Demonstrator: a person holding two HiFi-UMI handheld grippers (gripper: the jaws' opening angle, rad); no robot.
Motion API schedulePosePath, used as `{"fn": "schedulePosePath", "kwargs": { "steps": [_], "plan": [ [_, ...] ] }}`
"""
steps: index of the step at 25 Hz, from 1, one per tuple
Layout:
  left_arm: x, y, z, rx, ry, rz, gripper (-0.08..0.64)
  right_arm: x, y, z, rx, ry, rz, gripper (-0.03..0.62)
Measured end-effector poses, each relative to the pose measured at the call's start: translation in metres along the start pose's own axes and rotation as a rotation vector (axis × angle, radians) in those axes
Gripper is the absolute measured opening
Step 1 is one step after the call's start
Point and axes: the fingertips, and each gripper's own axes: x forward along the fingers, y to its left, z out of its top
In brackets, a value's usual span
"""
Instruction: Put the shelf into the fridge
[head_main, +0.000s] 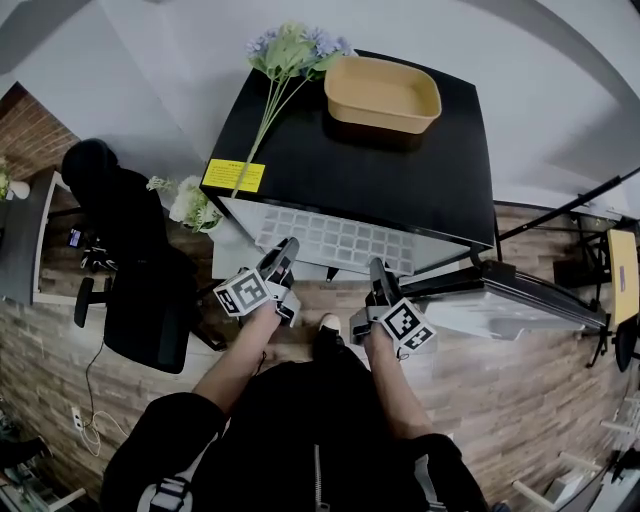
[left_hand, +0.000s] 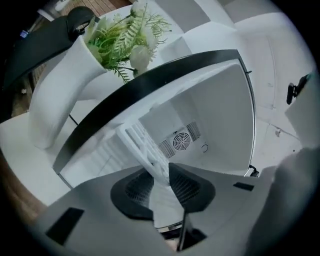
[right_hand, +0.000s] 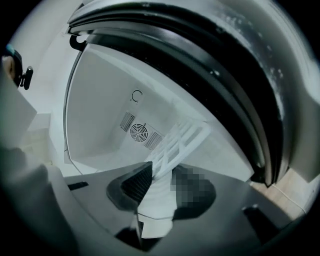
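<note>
Head view: we are feeding the shelf (head_main: 335, 240) into the fridge (head_main: 400, 170), with the left gripper (head_main: 283, 255) and right gripper (head_main: 380, 272) clamped on its near edge. Next we push it in level, though the side rails are hard to make out.

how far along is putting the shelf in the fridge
Done: the fridge door stands open. In hand: the left gripper and right gripper each clamp the front edge of the shelf, whose far end is inside the cavity. Left: slide it fully in and release.
</note>
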Motion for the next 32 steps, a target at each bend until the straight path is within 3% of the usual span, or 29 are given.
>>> {"fn": "schedulePosePath", "kwargs": {
  "steps": [22, 32],
  "plan": [
    [0.037, 0.010, 0.018, -0.004, -0.078, 0.042, 0.099, 0.036, -0.005, 0.020, -0.031, -0.019, -0.008, 0.127],
    [0.045, 0.011, 0.019, -0.003, -0.032, 0.026, 0.097, 0.042, -0.007, 0.024, -0.017, -0.045, -0.036, 0.132]
  ]
}}
